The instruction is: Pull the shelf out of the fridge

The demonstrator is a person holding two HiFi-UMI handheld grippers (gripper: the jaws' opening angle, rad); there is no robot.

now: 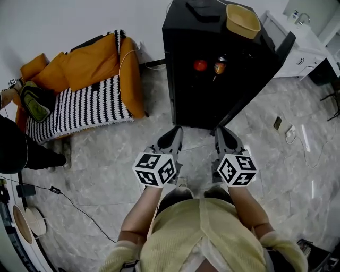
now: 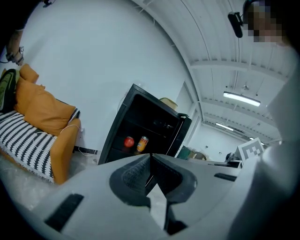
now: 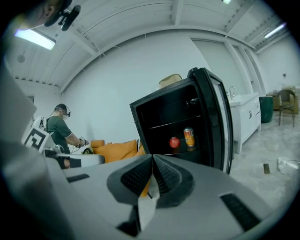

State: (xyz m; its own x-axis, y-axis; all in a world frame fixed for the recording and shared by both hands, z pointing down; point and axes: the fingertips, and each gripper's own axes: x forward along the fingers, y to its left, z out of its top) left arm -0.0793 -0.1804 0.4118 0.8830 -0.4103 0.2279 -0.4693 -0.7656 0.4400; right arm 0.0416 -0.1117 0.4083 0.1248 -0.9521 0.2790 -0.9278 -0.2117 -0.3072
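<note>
Although a printed label is carried by the orange drink can (image 3: 188,138), its wording is too small to be read. Only black-and-white square patterns are borne by the marker cubes (image 1: 154,169) on the grippers. The can stands beside a red round object (image 3: 174,142) on the dark shelf (image 3: 159,150) inside the black fridge (image 1: 223,95). The fridge door (image 3: 213,117) is swung open at the fridge's right side, as seen from its front. The shelf lies inside the fridge, and its edges are hard to separate from the dark interior.

The left gripper (image 2: 150,157) is closed, with its ribbed pads met and nothing between them. The right gripper (image 3: 152,159) is closed likewise and holds nothing. Both are held in front of the fridge and apart from it, pointed toward its open front. Neither shelf nor door is touched.

On top of the fridge a yellow bowl (image 1: 243,20) and a dark flat object (image 1: 203,7) are set; the latter cannot be identified. To the left of the fridge an orange sofa with a black-and-white striped cover (image 1: 79,90) is placed against the wall. To the right of the fridge a white cabinet (image 1: 297,48) is partly cut off by the picture edge. A person in a green top (image 3: 60,129) is seen left of the fridge, beyond the sofa.
</note>
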